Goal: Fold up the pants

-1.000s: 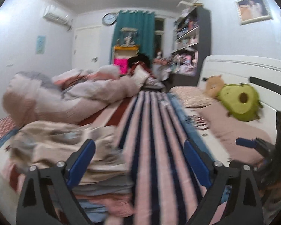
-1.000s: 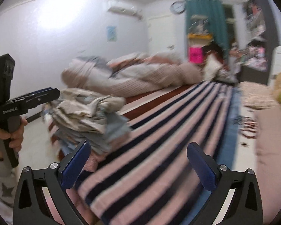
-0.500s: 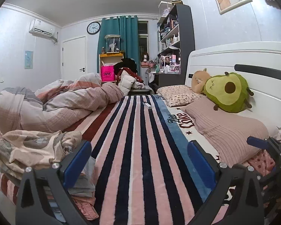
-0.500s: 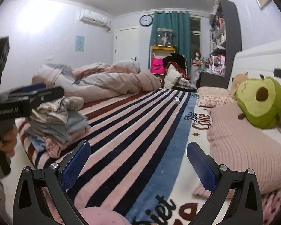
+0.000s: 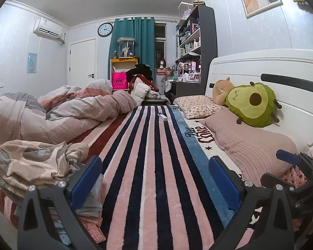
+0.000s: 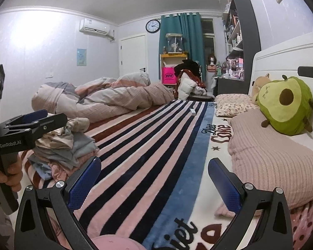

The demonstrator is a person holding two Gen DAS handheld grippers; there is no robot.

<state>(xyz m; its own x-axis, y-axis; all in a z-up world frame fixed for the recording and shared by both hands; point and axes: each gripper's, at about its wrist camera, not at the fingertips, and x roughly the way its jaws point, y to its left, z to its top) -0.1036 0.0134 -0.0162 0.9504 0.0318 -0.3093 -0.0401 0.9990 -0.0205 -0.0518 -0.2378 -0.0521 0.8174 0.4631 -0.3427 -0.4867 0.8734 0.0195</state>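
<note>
A pile of crumpled clothes [image 5: 37,164] lies at the near left edge of the striped blanket [image 5: 154,158]; I cannot tell which piece is the pants. It also shows in the right wrist view [image 6: 62,143]. My left gripper [image 5: 154,177] is open and empty, with its left finger just beside the pile. It also shows from the side in the right wrist view [image 6: 34,115], above the pile. My right gripper [image 6: 154,179] is open and empty over the blanket, right of the pile. Its tip shows in the left wrist view [image 5: 290,156].
A bunched duvet [image 5: 58,112] lies at the far left of the bed. Pink pillows [image 5: 252,145] and an avocado plush [image 5: 252,104] sit along the white headboard [image 5: 281,68] on the right. A small white object [image 5: 162,116] lies far down the blanket.
Both views have swung right and steadied; the pile has shifted to the left in both. Both grippers stay open and empty.
</note>
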